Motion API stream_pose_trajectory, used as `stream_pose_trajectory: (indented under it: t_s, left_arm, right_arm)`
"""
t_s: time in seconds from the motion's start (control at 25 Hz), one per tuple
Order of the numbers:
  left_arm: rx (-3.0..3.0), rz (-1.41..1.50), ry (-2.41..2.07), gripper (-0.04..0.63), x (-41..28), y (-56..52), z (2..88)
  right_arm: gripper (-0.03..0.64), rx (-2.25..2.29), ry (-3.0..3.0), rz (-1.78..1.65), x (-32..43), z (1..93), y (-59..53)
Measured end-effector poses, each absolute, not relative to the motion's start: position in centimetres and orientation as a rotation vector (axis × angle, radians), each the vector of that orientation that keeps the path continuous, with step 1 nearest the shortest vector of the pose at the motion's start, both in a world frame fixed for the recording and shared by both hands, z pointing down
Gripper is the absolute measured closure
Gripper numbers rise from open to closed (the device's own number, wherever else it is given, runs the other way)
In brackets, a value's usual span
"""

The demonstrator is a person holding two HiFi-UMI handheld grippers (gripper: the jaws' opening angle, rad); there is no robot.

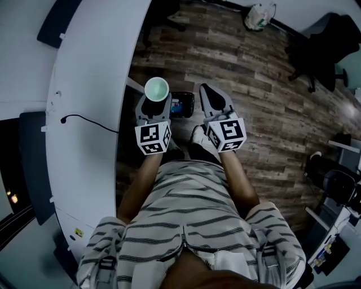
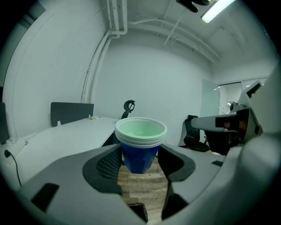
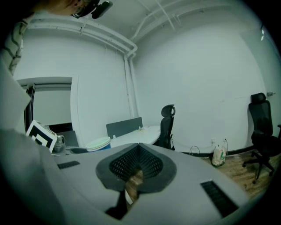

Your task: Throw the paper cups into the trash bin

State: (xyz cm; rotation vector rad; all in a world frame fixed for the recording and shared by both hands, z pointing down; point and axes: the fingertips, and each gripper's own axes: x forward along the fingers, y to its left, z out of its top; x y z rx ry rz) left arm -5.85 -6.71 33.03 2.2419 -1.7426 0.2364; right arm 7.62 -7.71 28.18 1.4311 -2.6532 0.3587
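A stack of paper cups (image 1: 157, 89), blue outside with white rims and a pale green inside, stands upright between the pads of my left gripper (image 1: 155, 106). The left gripper view shows the pads pressing the blue cup wall (image 2: 139, 156) from both sides, with the gripper (image 2: 139, 161) above the wooden floor. My right gripper (image 1: 214, 101) is beside it, jaws together with nothing in them (image 3: 137, 171). A small dark bin (image 1: 182, 104) sits on the floor below, between the two grippers. The cups' rims (image 3: 99, 143) show at the left of the right gripper view.
A long curved white desk (image 1: 90, 113) runs along the left, with a black cable (image 1: 84, 118) on it. Black office chairs (image 1: 321, 51) and a white bag (image 1: 258, 17) stand on the wooden floor to the far right. Another chair (image 3: 167, 123) is by the desk end.
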Motion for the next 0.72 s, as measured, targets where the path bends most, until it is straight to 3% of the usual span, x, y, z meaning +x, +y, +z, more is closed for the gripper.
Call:
stream_pose_trajectory:
  t_s: [0.72]
  left_arm:
    - [2.205, 0.332, -1.61, 0.321, -4.0, -6.6, 39.1]
  right_arm:
    - [0.6, 1.426, -2.575, 0.456, 7.9, 33.7, -8.0]
